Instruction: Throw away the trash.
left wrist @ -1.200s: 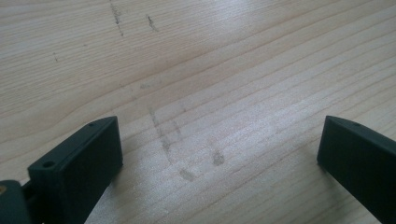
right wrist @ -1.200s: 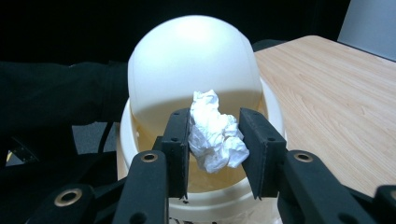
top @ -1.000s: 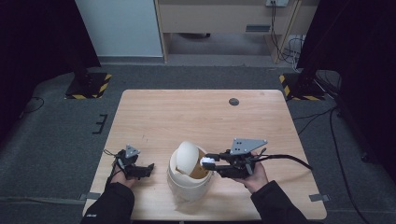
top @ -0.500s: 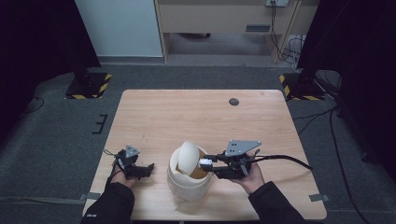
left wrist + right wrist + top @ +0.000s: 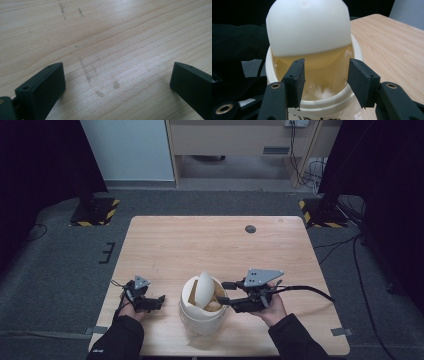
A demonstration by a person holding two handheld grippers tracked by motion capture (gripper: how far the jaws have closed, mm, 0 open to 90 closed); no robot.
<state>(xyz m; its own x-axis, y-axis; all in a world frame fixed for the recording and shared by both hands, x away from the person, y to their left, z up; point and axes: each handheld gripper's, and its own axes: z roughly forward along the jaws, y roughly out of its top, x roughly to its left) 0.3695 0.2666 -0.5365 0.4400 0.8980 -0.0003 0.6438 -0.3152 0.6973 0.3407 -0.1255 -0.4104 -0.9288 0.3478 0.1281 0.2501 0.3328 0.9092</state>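
A white bin (image 5: 202, 312) stands at the near edge of the table (image 5: 210, 240), its swing lid (image 5: 308, 27) tipped up on edge. The right gripper (image 5: 325, 77), at the bin's right, holds nothing and has just been opening its jaws over the rim. The left gripper (image 5: 117, 80) rests on the wood to the left, jaws apart and empty. Risk: the unheld lid may swing back and strike the right jaws, or a careless pull-back may catch the rim and tip the bin off the near edge.
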